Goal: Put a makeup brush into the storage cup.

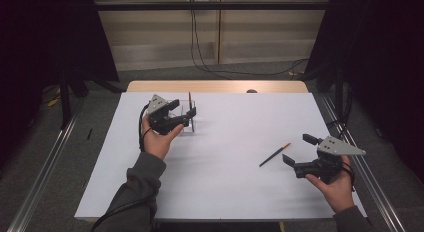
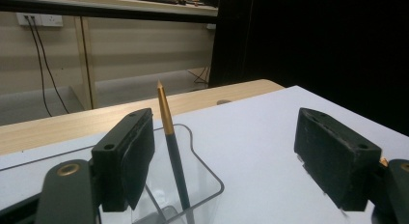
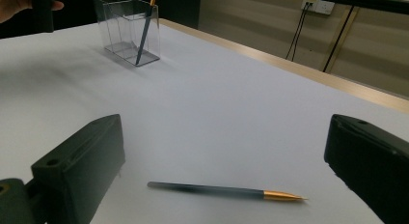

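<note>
My left hand-held gripper point(image 1: 189, 117) stands at the clear holder point(image 1: 186, 117) on the far left of the bench point(image 1: 225, 192), its jaws spread apart and pressing on nothing. In the left gripper view the first pen point(image 2: 171, 147) rises between the jaws, free of both pads, its dark end down inside the holder point(image 2: 193, 185) and its gold tip pointing up, leaning a little. I judge that pen as delivered: it stands in the holder on its own, with my jaws wide around it.

My right hand-held gripper point(image 1: 296, 152) hovers at the near right of the bench, jaws also wide apart and holding nothing. Just to its left lies the second pen point(image 1: 274, 155), flat on the white surface, gold tip toward the far right. In the right gripper view that pen point(image 3: 226, 190) lies crosswise on the bench between and just ahead of my open jaws, touching neither. Farther off, toward the far left, the holder point(image 3: 126, 28) shows with the first pen point(image 3: 144, 33) slanted inside it.

So one pen is in and one is left, as far as I can see. What remains, I think, is to close on the loose pen, carry it across to the holder, and drop it in beside the first.
</note>
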{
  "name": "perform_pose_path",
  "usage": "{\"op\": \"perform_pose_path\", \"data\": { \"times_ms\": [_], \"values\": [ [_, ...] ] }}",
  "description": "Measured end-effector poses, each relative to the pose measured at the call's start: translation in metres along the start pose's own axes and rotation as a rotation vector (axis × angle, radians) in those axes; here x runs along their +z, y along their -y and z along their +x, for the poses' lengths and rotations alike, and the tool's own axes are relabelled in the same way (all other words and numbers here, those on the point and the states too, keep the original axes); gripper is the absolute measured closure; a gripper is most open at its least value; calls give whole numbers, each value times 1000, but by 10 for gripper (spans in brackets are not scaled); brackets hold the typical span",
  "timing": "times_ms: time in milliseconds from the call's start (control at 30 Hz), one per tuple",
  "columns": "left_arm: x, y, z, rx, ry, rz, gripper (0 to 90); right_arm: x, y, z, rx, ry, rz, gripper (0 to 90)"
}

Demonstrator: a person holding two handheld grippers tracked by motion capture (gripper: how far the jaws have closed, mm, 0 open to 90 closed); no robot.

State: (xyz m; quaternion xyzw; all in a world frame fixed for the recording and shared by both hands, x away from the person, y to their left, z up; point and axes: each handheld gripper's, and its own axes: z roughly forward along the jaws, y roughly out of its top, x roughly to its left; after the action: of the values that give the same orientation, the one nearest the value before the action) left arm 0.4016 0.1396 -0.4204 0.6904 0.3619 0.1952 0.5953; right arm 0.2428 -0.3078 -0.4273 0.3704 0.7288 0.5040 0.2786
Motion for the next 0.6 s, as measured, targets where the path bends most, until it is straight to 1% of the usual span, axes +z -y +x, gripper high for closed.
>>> {"op": "perform_pose_path", "data": {
  "times_ms": [100, 133, 167, 200, 233, 267, 300, 333, 367, 400, 433, 467, 500, 533, 567, 600],
  "values": [
    [-2, 2, 1, 5, 22, -11, 205, 0, 0, 0, 0, -5, 2, 1],
    [-3, 3, 2, 10, 24, -11, 200, 0, 0, 0, 0, -5, -1, 1],
    [-3, 4, 1, 4, 26, -19, 192, 0, 0, 0, 0, -7, -1, 1],
    [-4, 4, 1, 3, 23, -12, 187, 1, 0, 0, -1, -5, -2, 1],
    [-6, 5, 3, 24, 37, -8, 181, 1, 0, 0, -2, -5, 2, 0],
    [-5, 6, 2, 9, 39, -21, 175, 1, 1, 0, -2, -5, 4, 1],
    [-7, 6, 2, 14, 39, -15, 173, 1, 1, 0, -2, -7, 4, 0],
    [-8, 6, 3, 37, 47, -3, 170, 1, 1, 0, -3, -3, 6, 1],
    [-9, 7, 2, 29, 41, -4, 164, 2, 1, 0, -3, -3, 7, 1],
    [-9, 6, 1, 17, 52, -11, 161, 2, 1, 0, -3, 0, 7, 1],
    [-10, 6, 2, 26, 64, -8, 161, 2, 1, 0, -3, -5, 6, 1],
    [-12, 5, 2, 37, 58, 7, 159, 2, 1, 0, -3, -2, 7, 0],
    [-12, 5, 1, 26, 71, -4, 156, 2, 1, 0, -1, 0, 9, 1],
    [-13, 5, 1, 33, 62, 5, 156, 2, 1, -1, 0, -7, 8, 0],
    [-13, 5, 0, 27, 68, 0, 156, 2, 1, 0, 9, 0, 7, 0],
    [-14, 5, 0, 33, 74, 2, 155, 3, 2, 0, 1, -1, 7, 0]
  ]
}}
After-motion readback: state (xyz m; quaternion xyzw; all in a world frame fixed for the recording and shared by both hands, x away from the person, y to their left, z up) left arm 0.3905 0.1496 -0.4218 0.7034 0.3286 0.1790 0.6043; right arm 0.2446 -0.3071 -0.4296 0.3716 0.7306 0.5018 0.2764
